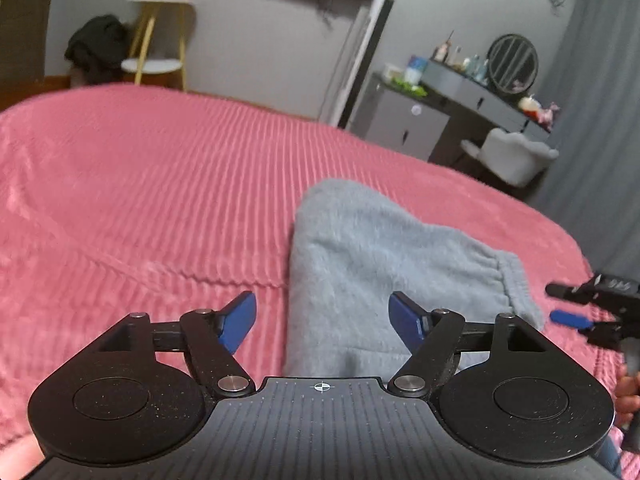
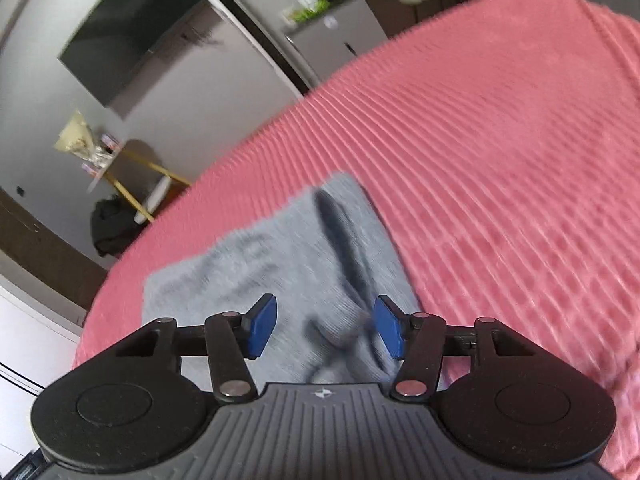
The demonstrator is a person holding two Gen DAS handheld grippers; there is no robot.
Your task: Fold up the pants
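Grey fleece pants (image 1: 384, 264) lie folded into a compact bundle on the pink ribbed bedspread (image 1: 160, 184). Their elastic waistband (image 1: 516, 284) is at the bundle's right edge. My left gripper (image 1: 322, 320) is open and empty, just above the near left part of the pants. My right gripper (image 2: 325, 326) is open and empty over the near end of the pants (image 2: 280, 256), which show a dark drawstring or crease (image 2: 340, 232). The right gripper also shows at the right edge of the left wrist view (image 1: 592, 312).
The bedspread (image 2: 500, 160) covers the bed on all sides of the pants. Beyond the bed are a round side table (image 1: 156, 64), a grey dresser with a round mirror (image 1: 460, 100), a white chair (image 1: 512, 156) and a wall TV (image 2: 132, 32).
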